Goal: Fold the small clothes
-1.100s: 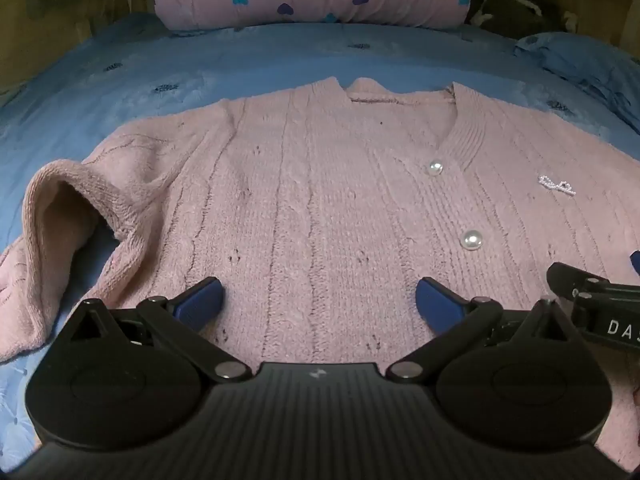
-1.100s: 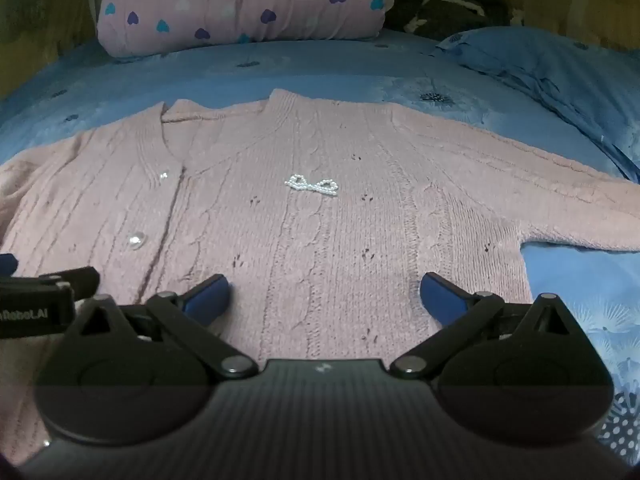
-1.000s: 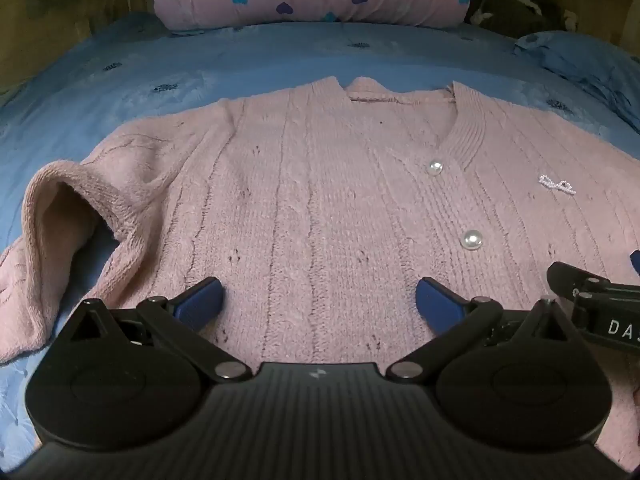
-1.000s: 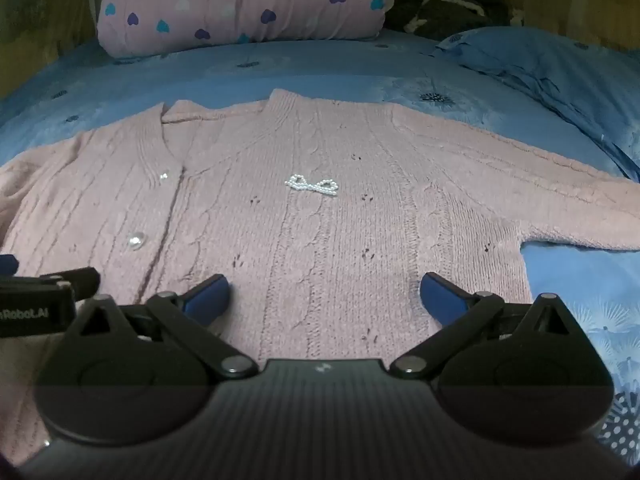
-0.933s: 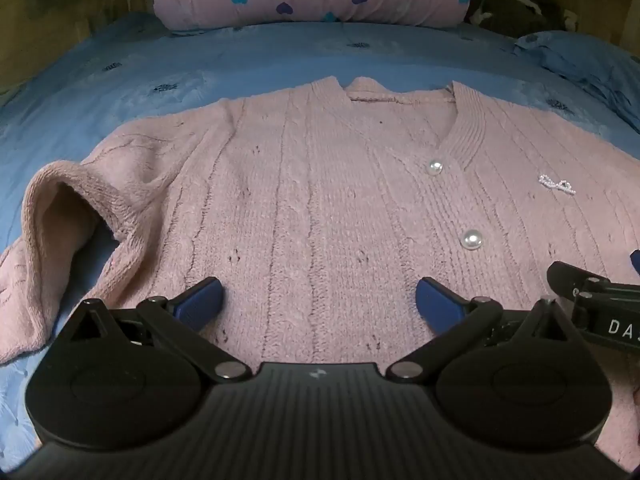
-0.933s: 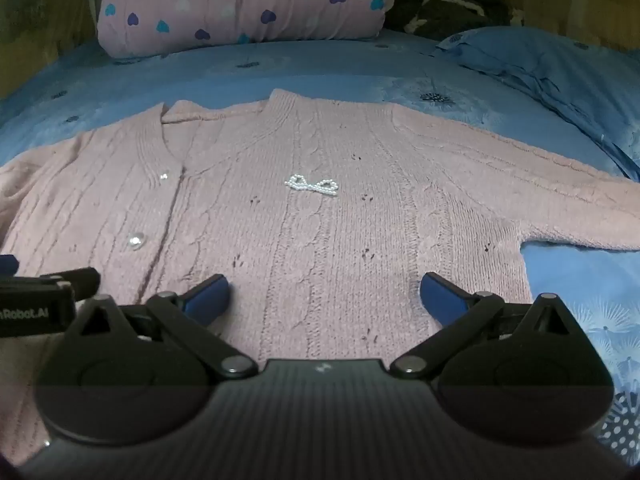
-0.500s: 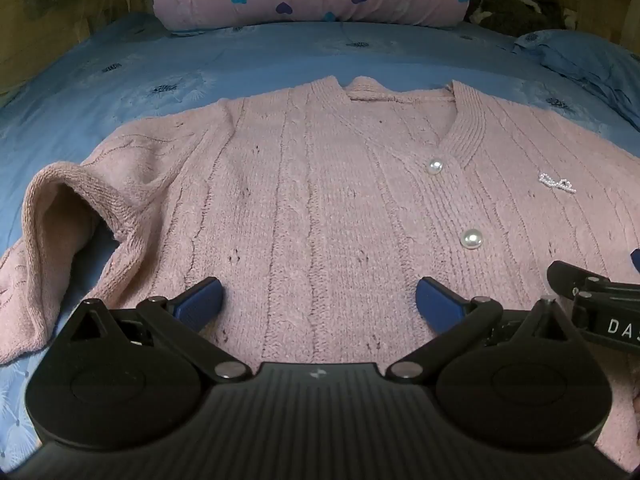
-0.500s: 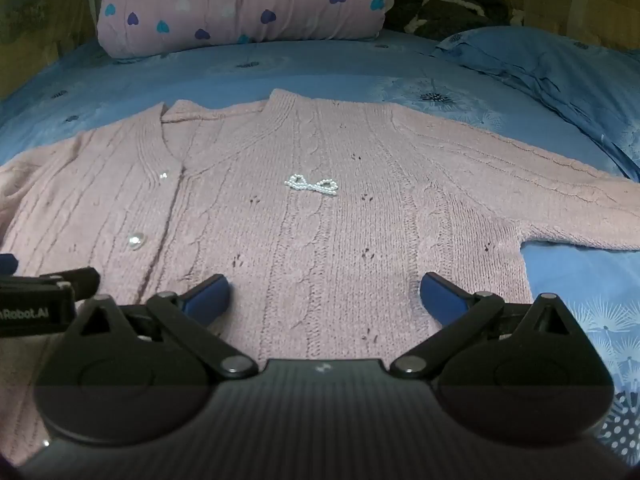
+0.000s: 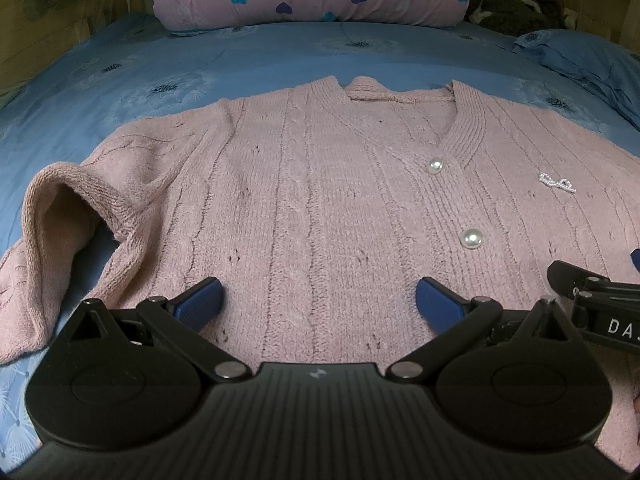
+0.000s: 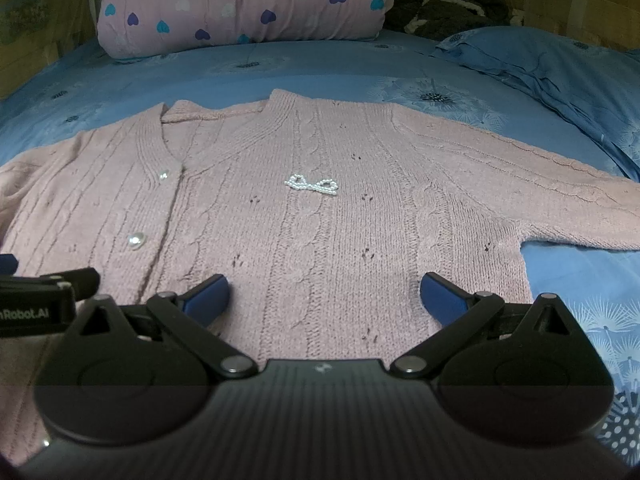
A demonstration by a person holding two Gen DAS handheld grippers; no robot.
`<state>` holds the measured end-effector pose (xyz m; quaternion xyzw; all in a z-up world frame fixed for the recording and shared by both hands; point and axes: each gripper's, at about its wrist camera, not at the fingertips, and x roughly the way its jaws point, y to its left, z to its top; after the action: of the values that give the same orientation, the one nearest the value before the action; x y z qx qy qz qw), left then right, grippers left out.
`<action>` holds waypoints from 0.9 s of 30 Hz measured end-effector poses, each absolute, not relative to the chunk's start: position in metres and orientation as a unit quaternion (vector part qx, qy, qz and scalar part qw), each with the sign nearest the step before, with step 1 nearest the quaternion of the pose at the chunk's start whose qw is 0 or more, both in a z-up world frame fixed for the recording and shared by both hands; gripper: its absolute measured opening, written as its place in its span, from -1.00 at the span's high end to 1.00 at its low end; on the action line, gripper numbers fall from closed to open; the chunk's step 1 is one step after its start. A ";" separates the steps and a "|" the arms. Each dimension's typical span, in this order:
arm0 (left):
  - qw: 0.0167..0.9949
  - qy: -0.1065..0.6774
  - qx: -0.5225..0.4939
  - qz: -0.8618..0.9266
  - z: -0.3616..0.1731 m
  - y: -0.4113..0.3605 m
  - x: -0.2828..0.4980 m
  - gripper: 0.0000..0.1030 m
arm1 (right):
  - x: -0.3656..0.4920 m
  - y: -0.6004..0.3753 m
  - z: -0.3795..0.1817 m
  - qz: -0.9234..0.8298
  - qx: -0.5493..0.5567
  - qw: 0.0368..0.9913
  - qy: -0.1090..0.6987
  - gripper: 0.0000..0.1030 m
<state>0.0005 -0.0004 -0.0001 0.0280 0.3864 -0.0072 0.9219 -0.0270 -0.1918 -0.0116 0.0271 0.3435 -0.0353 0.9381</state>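
My left gripper (image 9: 318,298) and right gripper (image 10: 323,294) both sit spread wide over the hem of the pink cardigan (image 9: 320,200), pinching nothing, and their bodies hide that hem from me, while the sleeve at three o'clock runs off the edge of the right view. The cardigan lies flat, face up on the blue bedsheet (image 9: 260,56), collar toward twelve o'clock; I count two pearl buttons (image 9: 471,238), one beaded bow (image 10: 311,184), one heart-print pillow (image 10: 244,4), and a dark bundle (image 10: 448,6) I can't make out
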 end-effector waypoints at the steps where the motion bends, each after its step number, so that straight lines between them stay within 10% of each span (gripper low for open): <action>1: 0.922 0.386 0.028 -0.007 0.000 0.000 0.000 -1.00 | -0.027 -0.192 -0.012 -0.035 0.027 0.938 0.343 -1.00; 27: 0.917 0.398 0.025 -0.007 0.001 0.000 0.004 -1.00 | -0.027 -0.192 -0.012 -0.035 0.027 0.938 0.344 -1.00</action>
<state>0.0044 0.0001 0.0009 0.0247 0.3981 -0.0074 0.9170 -0.0268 -0.1921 -0.0121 0.0272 0.3435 -0.0351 0.9381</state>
